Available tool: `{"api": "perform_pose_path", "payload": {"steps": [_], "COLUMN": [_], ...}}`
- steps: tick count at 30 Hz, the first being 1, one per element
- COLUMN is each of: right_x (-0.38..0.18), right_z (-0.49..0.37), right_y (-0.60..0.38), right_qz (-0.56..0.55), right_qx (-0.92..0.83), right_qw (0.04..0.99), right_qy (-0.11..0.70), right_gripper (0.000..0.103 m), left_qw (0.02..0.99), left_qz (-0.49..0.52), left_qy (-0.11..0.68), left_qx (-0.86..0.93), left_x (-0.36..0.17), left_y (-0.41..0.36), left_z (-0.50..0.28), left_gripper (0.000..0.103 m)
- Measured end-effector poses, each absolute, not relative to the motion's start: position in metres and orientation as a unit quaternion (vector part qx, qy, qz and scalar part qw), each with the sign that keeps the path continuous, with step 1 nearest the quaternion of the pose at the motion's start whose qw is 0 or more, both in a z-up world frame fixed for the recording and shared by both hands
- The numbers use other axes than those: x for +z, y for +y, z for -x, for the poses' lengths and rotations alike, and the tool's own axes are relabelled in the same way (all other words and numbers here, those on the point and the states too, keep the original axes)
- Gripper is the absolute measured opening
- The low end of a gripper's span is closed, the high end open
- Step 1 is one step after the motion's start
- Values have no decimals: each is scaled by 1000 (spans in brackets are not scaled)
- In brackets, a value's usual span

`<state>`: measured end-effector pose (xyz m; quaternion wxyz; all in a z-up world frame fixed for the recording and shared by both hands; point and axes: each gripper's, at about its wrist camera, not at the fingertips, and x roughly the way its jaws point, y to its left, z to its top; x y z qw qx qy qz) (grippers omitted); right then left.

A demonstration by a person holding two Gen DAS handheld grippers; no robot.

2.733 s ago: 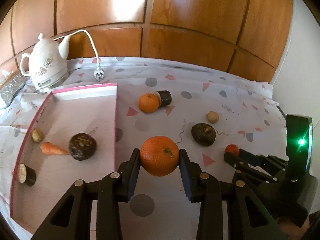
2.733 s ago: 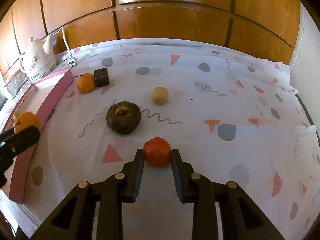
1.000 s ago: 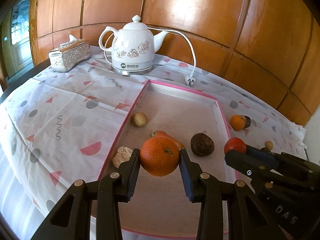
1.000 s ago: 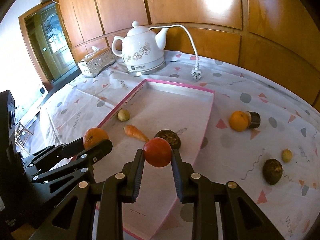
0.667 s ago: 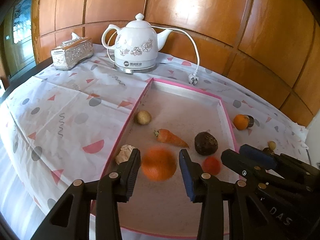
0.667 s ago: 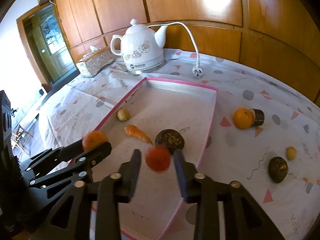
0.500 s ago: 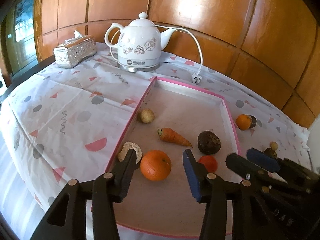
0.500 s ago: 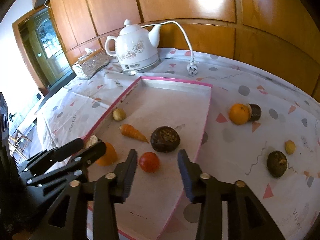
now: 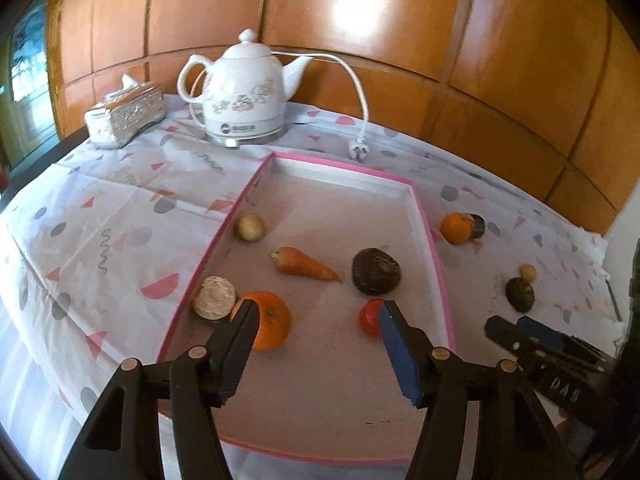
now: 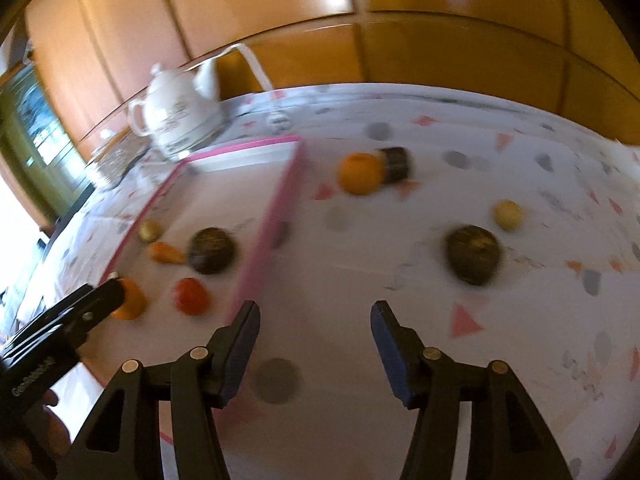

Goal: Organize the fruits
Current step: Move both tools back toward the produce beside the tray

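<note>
A pink-rimmed tray (image 9: 426,224) holds an orange (image 9: 272,320), a red tomato (image 9: 370,318), a carrot (image 9: 304,264), a dark brown fruit (image 9: 376,271), a small tan ball (image 9: 249,227) and a pale cut round (image 9: 214,303). My left gripper (image 9: 314,320) is open and empty above the tray's near half. My right gripper (image 10: 314,320) is open and empty over the cloth right of the tray (image 10: 276,216). On the cloth lie another orange (image 10: 360,173) beside a dark cylinder (image 10: 396,164), a dark brown fruit (image 10: 474,254) and a small yellow ball (image 10: 507,214).
A white kettle (image 9: 244,96) with cord and plug (image 9: 358,151) stands behind the tray. A silver tissue box (image 9: 124,114) sits at the far left. Wood panelling backs the table. The right wrist view is blurred.
Both grippers opened and let the orange and the tomato drop into the tray. The right gripper has since swung right, off the tray, over the cloth.
</note>
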<state>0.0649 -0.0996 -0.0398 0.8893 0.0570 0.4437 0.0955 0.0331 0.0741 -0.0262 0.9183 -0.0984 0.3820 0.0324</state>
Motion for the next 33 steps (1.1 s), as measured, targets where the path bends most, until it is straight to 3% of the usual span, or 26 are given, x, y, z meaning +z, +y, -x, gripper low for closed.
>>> {"api": "perform_pose_path", "payload": {"steps": [15, 33], "right_x": [-64, -59], "right_z": [-55, -72], "right_y": [-198, -203], "right_qz": [-104, -99], "right_qx": [-10, -12], "right_qw": [883, 890], "right_qy": [457, 444], "right_gripper": [58, 58], "left_qw": [917, 915], "left_qz": [76, 51], "left_qy": [392, 397], "left_qx": [2, -54], "left_x": [-28, -23], "left_y": [48, -5], "left_z": [-37, -65], "left_gripper": [63, 63]}}
